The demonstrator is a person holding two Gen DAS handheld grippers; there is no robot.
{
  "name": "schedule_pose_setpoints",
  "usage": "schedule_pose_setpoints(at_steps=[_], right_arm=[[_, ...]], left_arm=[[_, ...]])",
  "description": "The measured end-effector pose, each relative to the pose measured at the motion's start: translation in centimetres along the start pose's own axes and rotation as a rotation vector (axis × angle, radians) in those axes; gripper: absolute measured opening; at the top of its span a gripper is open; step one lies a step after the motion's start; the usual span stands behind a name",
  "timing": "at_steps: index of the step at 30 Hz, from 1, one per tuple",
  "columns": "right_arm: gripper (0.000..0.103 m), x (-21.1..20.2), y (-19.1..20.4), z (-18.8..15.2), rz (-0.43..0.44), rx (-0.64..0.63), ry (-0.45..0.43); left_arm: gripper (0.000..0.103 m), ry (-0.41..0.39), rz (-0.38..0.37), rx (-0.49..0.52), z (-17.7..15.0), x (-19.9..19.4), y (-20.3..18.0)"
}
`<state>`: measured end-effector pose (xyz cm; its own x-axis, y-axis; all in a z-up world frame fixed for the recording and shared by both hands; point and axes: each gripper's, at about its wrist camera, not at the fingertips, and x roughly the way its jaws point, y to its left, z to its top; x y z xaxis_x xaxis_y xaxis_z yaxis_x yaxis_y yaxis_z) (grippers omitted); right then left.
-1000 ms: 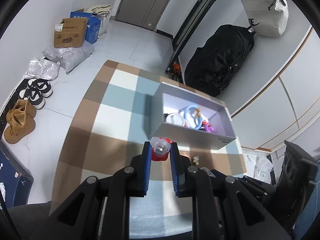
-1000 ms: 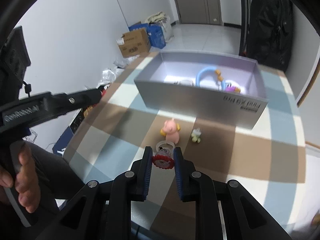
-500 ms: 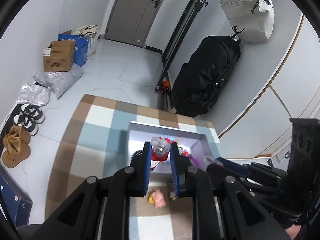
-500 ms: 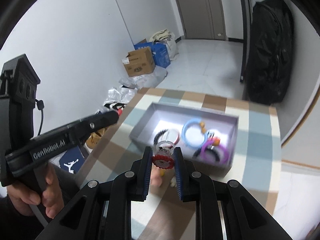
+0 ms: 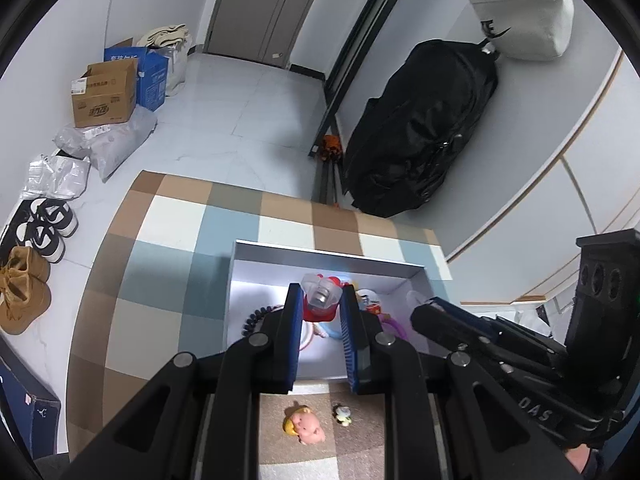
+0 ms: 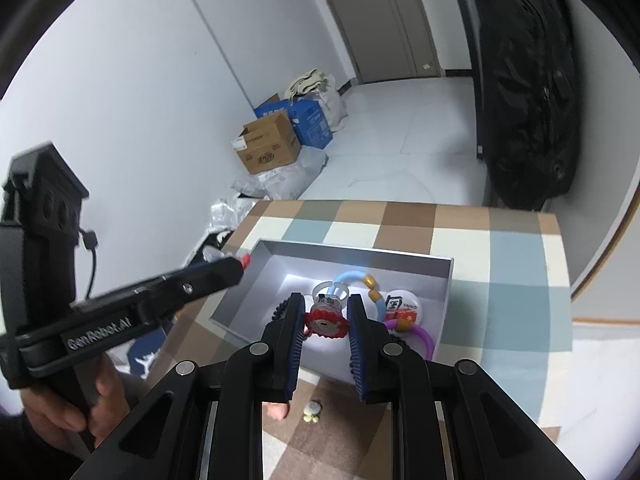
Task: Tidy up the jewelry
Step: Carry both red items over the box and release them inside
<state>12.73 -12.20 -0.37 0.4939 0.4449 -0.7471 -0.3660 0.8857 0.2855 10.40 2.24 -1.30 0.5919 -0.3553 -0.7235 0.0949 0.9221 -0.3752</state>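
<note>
A grey open box (image 5: 320,255) stands on the checked table and holds bracelets, a hair tie and a badge; it also shows in the right wrist view (image 6: 344,254). My left gripper (image 5: 319,304) is shut on a red and clear toy ring (image 5: 320,298) above the box. My right gripper (image 6: 325,314) is shut on a red flower ring (image 6: 325,322) above the box's near side. A pink pig charm (image 5: 306,427) and a small yellow-green charm (image 5: 343,414) lie on the table in front of the box.
The table has a brown, blue and white checked cover (image 5: 172,264). A black bag (image 5: 420,132) leans on the wall behind it. Cardboard boxes (image 5: 105,96), plastic bags and shoes (image 5: 24,288) lie on the floor at the left.
Both grippers have risen from the table and moved forward over the box, each still holding its ring. The two charms stay on the table.
</note>
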Motion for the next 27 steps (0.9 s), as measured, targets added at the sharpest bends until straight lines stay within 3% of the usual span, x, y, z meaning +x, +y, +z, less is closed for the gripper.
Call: schedule_pose_setpoints(at_steps=[6, 10, 21, 27], right_arm=[[0.020, 0.7, -0.3, 0.2, 0.017, 0.012, 0.005], [0.020, 1.3, 0.0, 0.0, -0.034, -0.036, 0.020], [0.020, 1.7, -1.0, -0.4, -0.005, -0.004, 0.030], [0.020, 2.0, -0.7, -0.5, -0.031, -0.030, 0.041]], left_arm=[[0.013, 0.017, 0.009, -0.004, 0.0, 0.8, -0.2], [0.013, 0.010, 0.049, -0.001, 0.2, 1.2, -0.2], [0.013, 0.044, 0.024, -0.023, 0.0, 2.3, 0.2], [0.013, 0.042, 0.038, -0.035, -0.1, 2.6, 0.4]])
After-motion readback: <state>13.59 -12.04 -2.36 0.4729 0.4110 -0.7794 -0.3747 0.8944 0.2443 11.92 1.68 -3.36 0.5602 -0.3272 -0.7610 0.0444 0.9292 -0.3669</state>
